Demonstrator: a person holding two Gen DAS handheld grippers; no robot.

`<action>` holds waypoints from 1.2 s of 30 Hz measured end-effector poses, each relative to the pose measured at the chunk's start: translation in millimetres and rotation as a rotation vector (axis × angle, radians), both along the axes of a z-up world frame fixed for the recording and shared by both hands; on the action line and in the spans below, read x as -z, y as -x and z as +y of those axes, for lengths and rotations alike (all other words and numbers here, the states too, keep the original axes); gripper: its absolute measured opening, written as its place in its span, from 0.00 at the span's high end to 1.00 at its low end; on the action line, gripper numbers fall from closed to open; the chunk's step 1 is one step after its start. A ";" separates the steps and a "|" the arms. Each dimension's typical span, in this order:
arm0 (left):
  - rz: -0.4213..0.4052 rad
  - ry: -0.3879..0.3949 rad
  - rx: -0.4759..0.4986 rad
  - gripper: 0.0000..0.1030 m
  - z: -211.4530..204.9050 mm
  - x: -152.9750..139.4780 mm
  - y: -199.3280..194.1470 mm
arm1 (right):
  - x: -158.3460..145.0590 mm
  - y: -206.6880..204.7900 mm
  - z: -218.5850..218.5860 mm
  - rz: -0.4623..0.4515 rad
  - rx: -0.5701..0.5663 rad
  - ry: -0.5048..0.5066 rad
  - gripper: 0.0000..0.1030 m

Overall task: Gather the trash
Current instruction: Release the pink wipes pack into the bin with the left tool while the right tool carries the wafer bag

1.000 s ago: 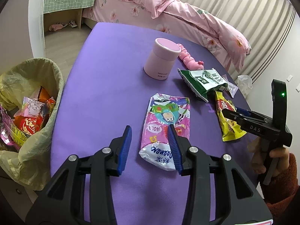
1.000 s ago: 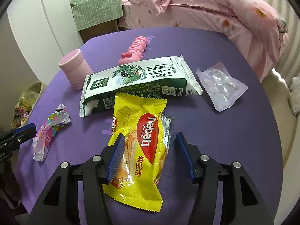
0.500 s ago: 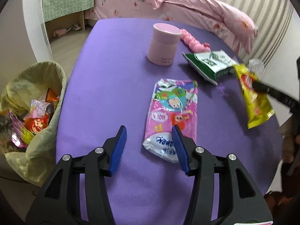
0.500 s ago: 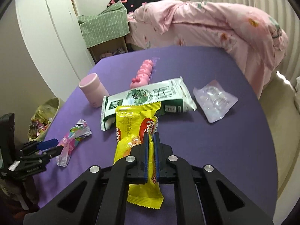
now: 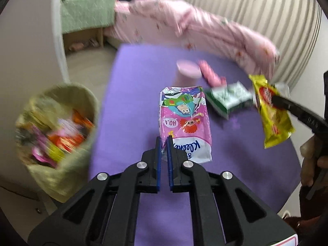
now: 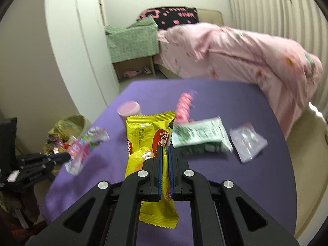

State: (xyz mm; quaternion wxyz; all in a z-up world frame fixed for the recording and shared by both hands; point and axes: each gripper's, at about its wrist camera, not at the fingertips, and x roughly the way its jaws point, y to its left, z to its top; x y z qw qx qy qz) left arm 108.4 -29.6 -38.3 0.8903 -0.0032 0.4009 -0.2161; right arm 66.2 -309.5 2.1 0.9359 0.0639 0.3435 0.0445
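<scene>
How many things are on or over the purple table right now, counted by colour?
Pink: 3 (tissue pack, cup, toy)
Green: 1 (packet)
Yellow: 1 (wafer wrapper)
Clear: 1 (plastic pack)
Total: 6

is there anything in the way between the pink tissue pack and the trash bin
Nothing visible does. The left hand-held gripper holds the pink tissue pack above the purple table, and the lined bin stands open off the table's left edge.
</scene>
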 end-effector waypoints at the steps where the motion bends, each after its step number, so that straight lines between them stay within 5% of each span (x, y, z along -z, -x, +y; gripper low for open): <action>1: -0.035 0.001 -0.019 0.95 8.3 -10.1 1.5 | -7.4 -1.6 5.9 -0.018 -0.014 0.004 0.93; 7: -0.145 0.002 -0.165 0.95 61.9 -46.9 3.0 | -40.7 -17.8 41.2 -0.093 -0.100 0.002 0.93; 17: -0.098 0.032 -0.399 0.95 159.8 -37.2 -11.6 | -57.1 -47.7 97.1 -0.119 -0.211 0.030 0.93; 26: 0.022 -0.001 -0.448 0.95 175.5 8.3 -40.2 | -41.1 -61.0 117.0 -0.074 -0.249 0.042 0.93; 36: 0.059 0.013 -0.457 0.89 175.9 21.8 -44.4 | -29.6 -66.4 127.6 -0.041 -0.270 0.045 0.93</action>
